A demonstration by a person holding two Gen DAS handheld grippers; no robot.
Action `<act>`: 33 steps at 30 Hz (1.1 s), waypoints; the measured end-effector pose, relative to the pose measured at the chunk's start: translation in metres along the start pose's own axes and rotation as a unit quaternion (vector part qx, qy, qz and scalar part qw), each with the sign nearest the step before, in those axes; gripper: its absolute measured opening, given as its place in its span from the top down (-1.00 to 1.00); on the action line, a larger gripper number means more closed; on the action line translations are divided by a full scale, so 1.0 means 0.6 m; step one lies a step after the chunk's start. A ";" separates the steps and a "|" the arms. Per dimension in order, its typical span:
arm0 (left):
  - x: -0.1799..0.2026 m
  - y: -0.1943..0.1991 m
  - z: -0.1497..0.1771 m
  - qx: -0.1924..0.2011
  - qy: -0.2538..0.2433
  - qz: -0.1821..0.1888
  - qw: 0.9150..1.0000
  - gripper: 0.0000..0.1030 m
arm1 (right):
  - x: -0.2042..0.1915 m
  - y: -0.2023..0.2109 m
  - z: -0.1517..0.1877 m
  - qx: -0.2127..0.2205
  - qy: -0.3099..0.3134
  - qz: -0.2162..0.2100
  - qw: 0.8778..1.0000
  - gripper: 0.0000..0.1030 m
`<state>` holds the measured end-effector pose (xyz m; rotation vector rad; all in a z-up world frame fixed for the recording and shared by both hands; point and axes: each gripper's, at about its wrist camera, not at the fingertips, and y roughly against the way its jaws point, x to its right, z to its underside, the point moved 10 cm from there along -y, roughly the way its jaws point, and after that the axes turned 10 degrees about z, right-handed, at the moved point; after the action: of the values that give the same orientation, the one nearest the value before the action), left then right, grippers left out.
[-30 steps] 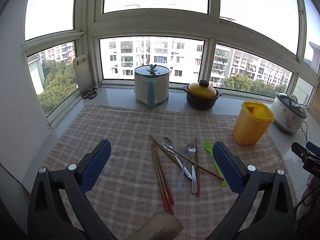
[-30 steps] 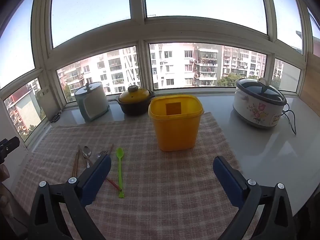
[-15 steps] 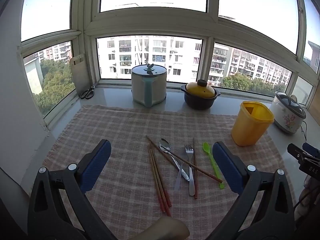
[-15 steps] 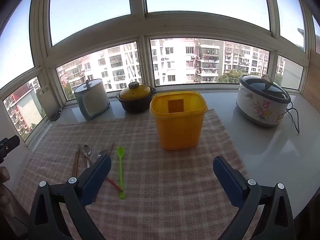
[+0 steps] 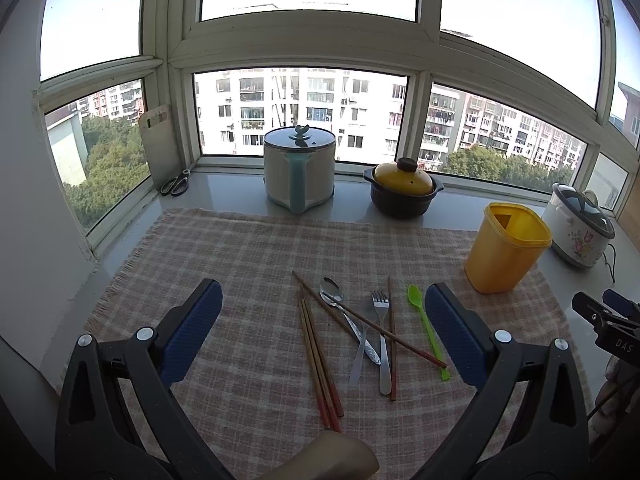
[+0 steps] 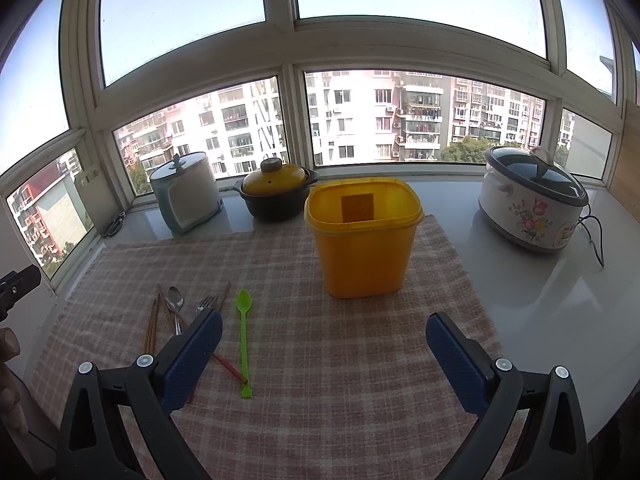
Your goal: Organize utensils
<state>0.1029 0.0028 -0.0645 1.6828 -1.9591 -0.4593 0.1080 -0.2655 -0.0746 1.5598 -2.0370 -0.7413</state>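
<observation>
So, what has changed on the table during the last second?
Almost nothing. Both views shift slightly, so the open left claw and open right claw drifted a little. Neither took hold of anything. The green plastic spoon, wooden chopsticks and yellow plastic container stayed put.

Shiny metal fork (image 5: 381, 322), wooden chopsticks (image 5: 320, 360), glossy yellow plastic container (image 6: 363, 236), woven cloth mat (image 6: 320, 340)

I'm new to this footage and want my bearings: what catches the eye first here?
The bright yellow container stands upright and empty on the checked cloth, ahead of the open right gripper. To its left lies a loose cluster of utensils: green spoon, fork, metal spoon and crossed chopsticks, between the open left gripper's fingers.
</observation>
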 end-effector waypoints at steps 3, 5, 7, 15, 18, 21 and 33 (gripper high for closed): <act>0.001 -0.005 0.001 -0.001 0.001 0.001 1.000 -1.00 | 0.000 -0.003 0.001 -0.003 -0.002 -0.001 1.000 -0.99; 0.001 -0.005 0.002 -0.002 0.000 0.002 1.000 -1.00 | 0.001 -0.004 0.000 -0.004 -0.001 0.000 1.000 -0.99; 0.002 -0.008 0.004 -0.003 0.000 0.002 1.000 -1.00 | 0.002 -0.004 0.000 -0.005 -0.001 0.001 1.000 -1.00; 0.009 -0.008 0.001 -0.004 -0.002 0.004 1.000 -1.00 | 0.006 -0.001 -0.001 -0.006 -0.004 0.003 1.000 -0.99; 0.011 -0.007 -0.002 -0.005 -0.002 0.004 1.000 -1.00 | 0.006 0.000 -0.001 -0.007 -0.006 0.003 1.000 -0.99; 0.011 -0.007 -0.002 -0.005 0.000 0.004 1.000 -1.00 | 0.006 0.002 -0.002 -0.006 -0.004 0.002 1.000 -0.99; 0.011 -0.006 -0.003 -0.006 0.000 0.004 1.000 -1.00 | -0.003 0.008 -0.005 -0.005 0.002 0.000 1.000 -0.99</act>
<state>0.1064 -0.0042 -0.0639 1.6686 -1.9584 -0.4669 0.1068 -0.2634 -0.0694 1.5540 -2.0265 -0.7472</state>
